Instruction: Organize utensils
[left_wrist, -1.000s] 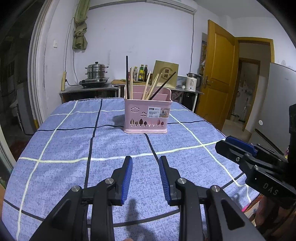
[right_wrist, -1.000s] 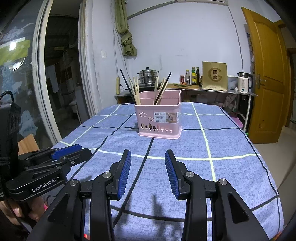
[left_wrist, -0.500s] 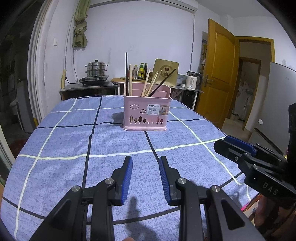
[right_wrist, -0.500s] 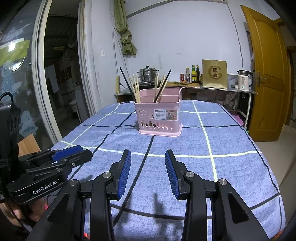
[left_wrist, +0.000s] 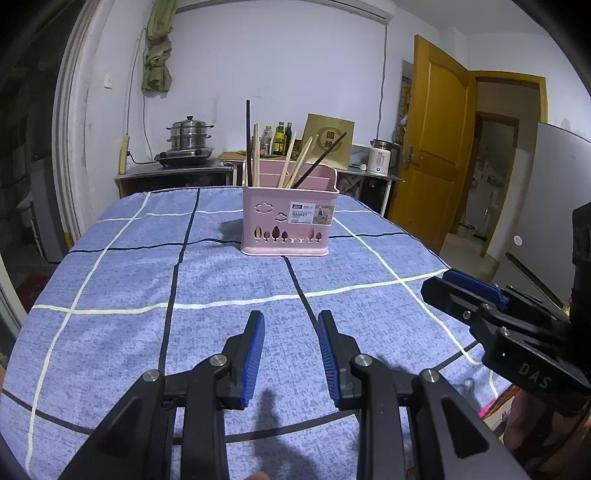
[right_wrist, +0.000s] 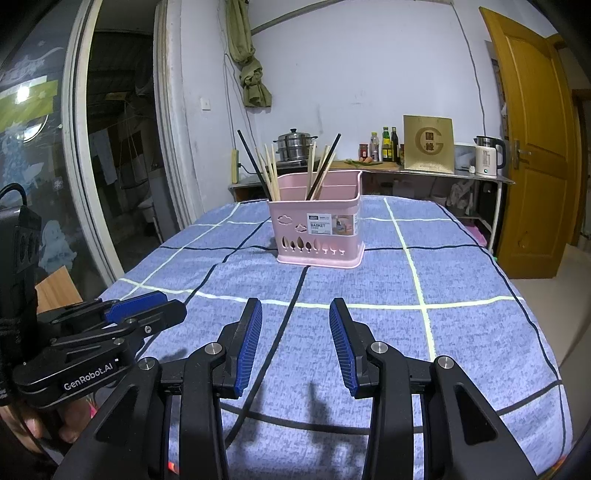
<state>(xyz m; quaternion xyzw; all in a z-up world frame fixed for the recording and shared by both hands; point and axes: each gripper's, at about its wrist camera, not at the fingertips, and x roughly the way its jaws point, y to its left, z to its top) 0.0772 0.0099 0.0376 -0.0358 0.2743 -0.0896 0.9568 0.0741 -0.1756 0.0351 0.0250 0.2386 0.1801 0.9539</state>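
Observation:
A pink utensil basket (left_wrist: 288, 221) stands at the middle of the table, far ahead of both grippers. Several wooden and black chopsticks (left_wrist: 291, 158) stick up out of it. My left gripper (left_wrist: 290, 321) hovers low over the blue checked tablecloth (left_wrist: 129, 280), open, with nothing between its blue pads. My right gripper (right_wrist: 295, 306) is beside it at the near edge, also open and empty. From the right wrist view the basket (right_wrist: 317, 229) and chopsticks (right_wrist: 271, 170) sit straight ahead, and the left gripper (right_wrist: 147, 306) shows at the lower left. The right gripper (left_wrist: 469, 291) shows at the left wrist view's right edge.
Behind the table runs a metal counter (left_wrist: 177, 173) with a steamer pot (left_wrist: 189, 133), bottles (right_wrist: 388, 144), a gold box (right_wrist: 428, 144) and a white kettle (right_wrist: 485, 157). A yellow door (right_wrist: 532, 147) is at the right. A black cable (right_wrist: 258, 365) crosses the cloth.

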